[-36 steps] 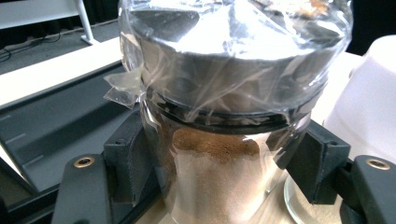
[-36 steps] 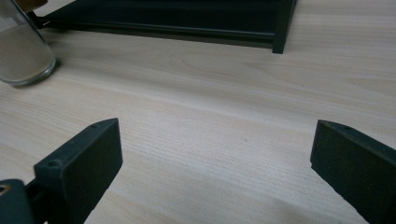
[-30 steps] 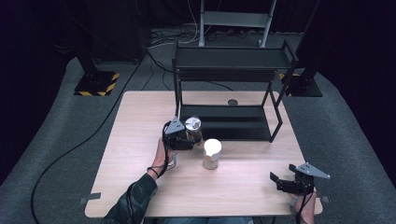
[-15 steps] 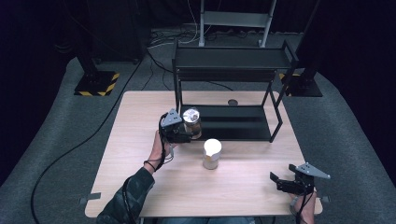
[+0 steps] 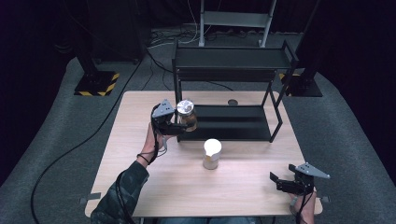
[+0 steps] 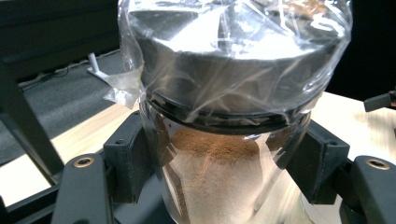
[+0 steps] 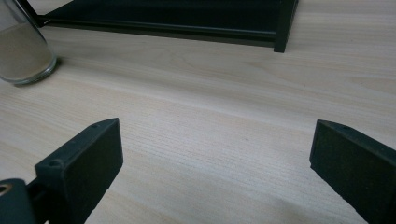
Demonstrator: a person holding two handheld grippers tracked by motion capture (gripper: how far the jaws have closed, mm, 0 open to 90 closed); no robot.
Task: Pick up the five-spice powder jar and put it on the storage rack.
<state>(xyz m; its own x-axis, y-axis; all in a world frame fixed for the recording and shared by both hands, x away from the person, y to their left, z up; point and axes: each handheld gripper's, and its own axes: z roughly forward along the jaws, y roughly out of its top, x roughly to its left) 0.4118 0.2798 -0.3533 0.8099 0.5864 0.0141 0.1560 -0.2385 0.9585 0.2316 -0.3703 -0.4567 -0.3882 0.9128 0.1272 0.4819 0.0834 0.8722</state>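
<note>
Nearest, at the right front corner of the tabletop (image 5: 154,186), the right hand-held gripper (image 5: 287,182) rests low with its jaws spread wide and nothing between them, seemingly parked while the other hand works. Mid-table stands a white-lidded jar (image 5: 212,154) of pale powder, upright and well apart from either gripper, likely waiting its turn. Farther and to the left, the left hand-held gripper (image 5: 173,125) is clamped on a silver-lidded jar (image 5: 186,113) of brown powder, pads squeezing the glass just below the lid, which is wrapped in clear film. It is held lifted at the near left corner of the black shelf rack (image 5: 233,60), probably bound for a shelf. No label or writing is readable.
</note>
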